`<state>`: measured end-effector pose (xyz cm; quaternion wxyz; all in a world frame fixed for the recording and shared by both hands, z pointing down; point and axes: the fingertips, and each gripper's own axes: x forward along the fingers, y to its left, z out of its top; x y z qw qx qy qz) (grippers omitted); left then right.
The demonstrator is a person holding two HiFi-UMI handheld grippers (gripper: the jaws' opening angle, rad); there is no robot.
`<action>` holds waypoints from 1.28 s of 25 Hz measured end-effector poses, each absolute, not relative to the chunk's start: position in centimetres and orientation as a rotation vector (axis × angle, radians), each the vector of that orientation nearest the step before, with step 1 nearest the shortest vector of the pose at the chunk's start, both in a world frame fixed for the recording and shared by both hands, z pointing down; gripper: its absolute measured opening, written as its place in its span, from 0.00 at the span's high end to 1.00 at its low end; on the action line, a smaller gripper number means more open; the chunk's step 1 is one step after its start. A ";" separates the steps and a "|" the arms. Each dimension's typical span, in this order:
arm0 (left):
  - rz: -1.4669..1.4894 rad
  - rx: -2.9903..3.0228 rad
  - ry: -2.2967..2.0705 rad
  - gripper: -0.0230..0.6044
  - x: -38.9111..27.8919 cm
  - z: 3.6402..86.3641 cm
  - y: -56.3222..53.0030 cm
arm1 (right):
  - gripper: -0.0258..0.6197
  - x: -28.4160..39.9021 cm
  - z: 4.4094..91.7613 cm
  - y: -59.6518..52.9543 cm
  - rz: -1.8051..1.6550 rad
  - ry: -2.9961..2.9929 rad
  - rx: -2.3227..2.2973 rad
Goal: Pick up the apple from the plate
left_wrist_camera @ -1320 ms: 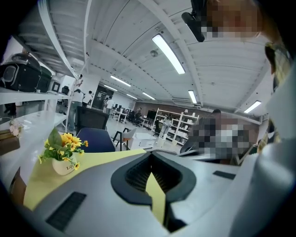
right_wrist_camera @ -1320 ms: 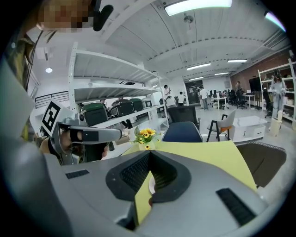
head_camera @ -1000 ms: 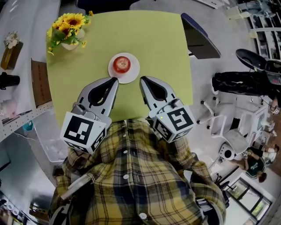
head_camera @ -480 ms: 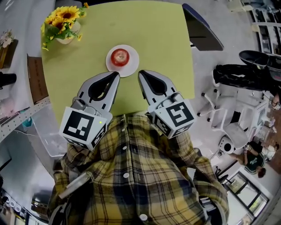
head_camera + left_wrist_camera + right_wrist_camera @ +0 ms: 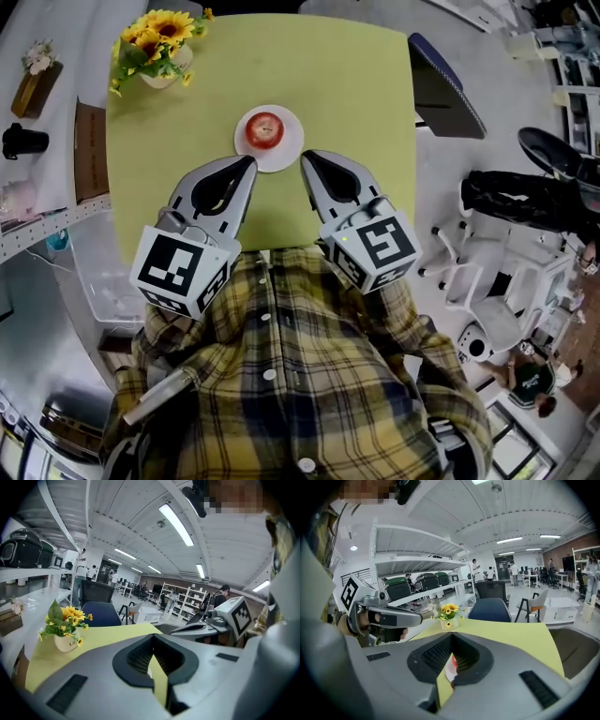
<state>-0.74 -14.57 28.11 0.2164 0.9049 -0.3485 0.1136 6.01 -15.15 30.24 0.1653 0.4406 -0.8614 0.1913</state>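
A red apple (image 5: 265, 129) sits on a small white plate (image 5: 285, 159) in the middle of the yellow-green table (image 5: 337, 94). My left gripper (image 5: 247, 165) is shut and empty, its tip just short of the plate's near left rim. My right gripper (image 5: 307, 157) is shut too, with its tip by the plate's near right rim. In the right gripper view a red sliver of the apple (image 5: 453, 660) and the white plate (image 5: 448, 672) show through the slot below the closed jaws (image 5: 451, 637). The left gripper view shows closed jaws (image 5: 152, 639) and only table behind them.
A white vase of sunflowers (image 5: 159, 49) stands at the table's far left corner. A blue chair (image 5: 445, 80) is at the far right side. A shelf with a black bottle (image 5: 23, 141) runs along the left. A black chair (image 5: 525, 187) stands right.
Only the head view has shifted a little. Both grippers stay shut just short of the plate, and the apple has not moved.
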 end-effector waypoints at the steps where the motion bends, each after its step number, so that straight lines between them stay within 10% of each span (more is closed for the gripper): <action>1: 0.316 2.507 -0.974 0.95 -0.7 28.1 -14.6 | 0.96 6.1 30.2 -15.2 0.541 -2.457 1.248; 18: 0.386 2.487 -0.963 0.94 -0.2 31.2 -15.9 | 0.96 7.1 32.4 -16.4 0.603 -2.447 1.211; 32: 0.525 2.519 -0.876 0.62 1.3 35.4 -16.2 | 0.96 7.9 35.5 -16.7 0.690 -2.413 1.198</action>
